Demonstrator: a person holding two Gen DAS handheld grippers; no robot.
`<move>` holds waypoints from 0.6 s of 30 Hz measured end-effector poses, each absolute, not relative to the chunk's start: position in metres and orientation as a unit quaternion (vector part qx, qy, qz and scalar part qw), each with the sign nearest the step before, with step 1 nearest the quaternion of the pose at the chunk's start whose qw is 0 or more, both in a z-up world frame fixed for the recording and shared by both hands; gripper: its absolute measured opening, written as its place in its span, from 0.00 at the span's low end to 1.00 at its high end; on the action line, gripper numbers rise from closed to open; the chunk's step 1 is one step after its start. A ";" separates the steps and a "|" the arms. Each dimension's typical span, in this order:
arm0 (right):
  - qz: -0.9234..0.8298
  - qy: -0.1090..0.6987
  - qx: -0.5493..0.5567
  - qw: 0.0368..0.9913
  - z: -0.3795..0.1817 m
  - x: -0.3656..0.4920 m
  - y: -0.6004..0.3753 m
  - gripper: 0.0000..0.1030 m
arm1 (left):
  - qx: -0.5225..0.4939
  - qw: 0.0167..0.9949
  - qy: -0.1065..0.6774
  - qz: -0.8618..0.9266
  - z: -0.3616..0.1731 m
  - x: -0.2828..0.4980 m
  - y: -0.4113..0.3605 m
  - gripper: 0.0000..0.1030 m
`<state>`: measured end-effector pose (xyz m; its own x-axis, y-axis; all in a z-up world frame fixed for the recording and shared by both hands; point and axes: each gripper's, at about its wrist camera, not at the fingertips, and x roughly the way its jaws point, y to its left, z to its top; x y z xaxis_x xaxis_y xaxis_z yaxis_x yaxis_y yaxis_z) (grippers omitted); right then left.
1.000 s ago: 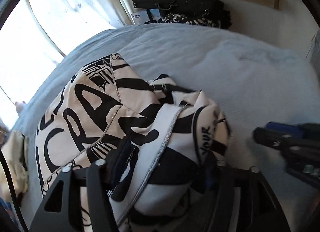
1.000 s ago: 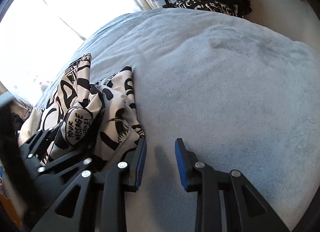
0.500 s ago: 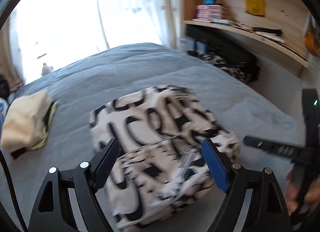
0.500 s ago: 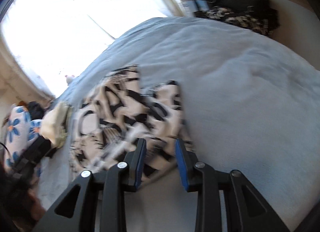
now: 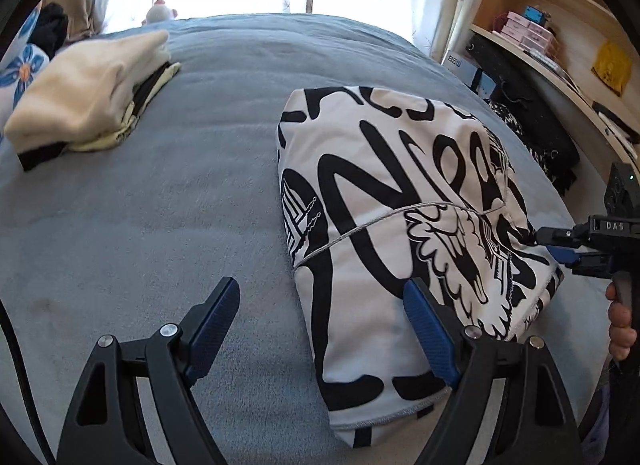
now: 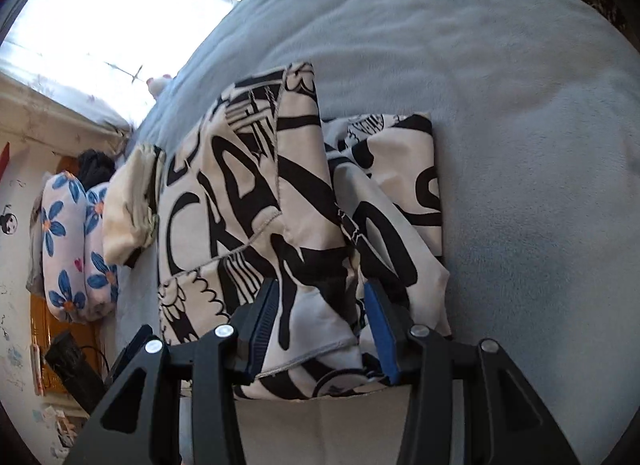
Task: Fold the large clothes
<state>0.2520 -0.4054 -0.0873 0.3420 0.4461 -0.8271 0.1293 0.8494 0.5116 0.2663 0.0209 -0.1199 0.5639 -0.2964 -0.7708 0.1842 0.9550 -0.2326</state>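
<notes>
Left gripper (image 5: pixel 322 329): jaws wide apart and just been opening, with nothing pressed between them. Its right finger overlaps the near left corner of the black-and-white printed garment (image 5: pixel 400 193) without visibly bearing on it. Right gripper (image 6: pixel 320 329): jaws partly apart and just been opening. Cloth from the garment's near edge lies between the pads, but neither pad appears to pinch it, so I judge the hold released. In the left wrist view this gripper enters at 3 o'clock, carried by the person's hand (image 5: pixel 620 325), with its tips at the garment's right edge. The garment lies on the blue-grey blanket (image 5: pixel 180 205), right of centre, gathered into a compact, roughly rectangular bundle. A cream folded pile (image 5: pixel 84 93) sits well apart at 10 o'clock. Assessment: the main folds on this piece look complete. The finish is uneven, since the right wrist view shows a lower panel protruding towards 1 o'clock and a loose flap at the near edge. What probably remains is squaring those layers and possibly moving the bundle beside the cream pile.
</notes>
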 end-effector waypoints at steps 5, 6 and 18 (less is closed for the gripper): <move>0.122 0.597 0.242 0.755 -0.108 0.266 -0.394 0.46 | -0.111 0.871 0.453 -0.154 -0.126 0.278 0.022 0.80; 0.124 0.600 0.241 0.752 -0.110 0.268 -0.393 0.46 | -0.117 0.870 0.454 -0.155 -0.127 0.279 0.022 0.80; 0.131 0.498 0.171 0.840 -0.041 0.227 -0.375 0.09 | -0.117 0.871 0.447 -0.164 -0.115 0.284 0.005 0.80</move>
<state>0.2271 -0.3747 -0.0411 0.4704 0.3899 -0.7916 -0.0499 0.9074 0.4173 0.2836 0.0051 -0.1152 0.5458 -0.3909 -0.7411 0.1821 0.9187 -0.3505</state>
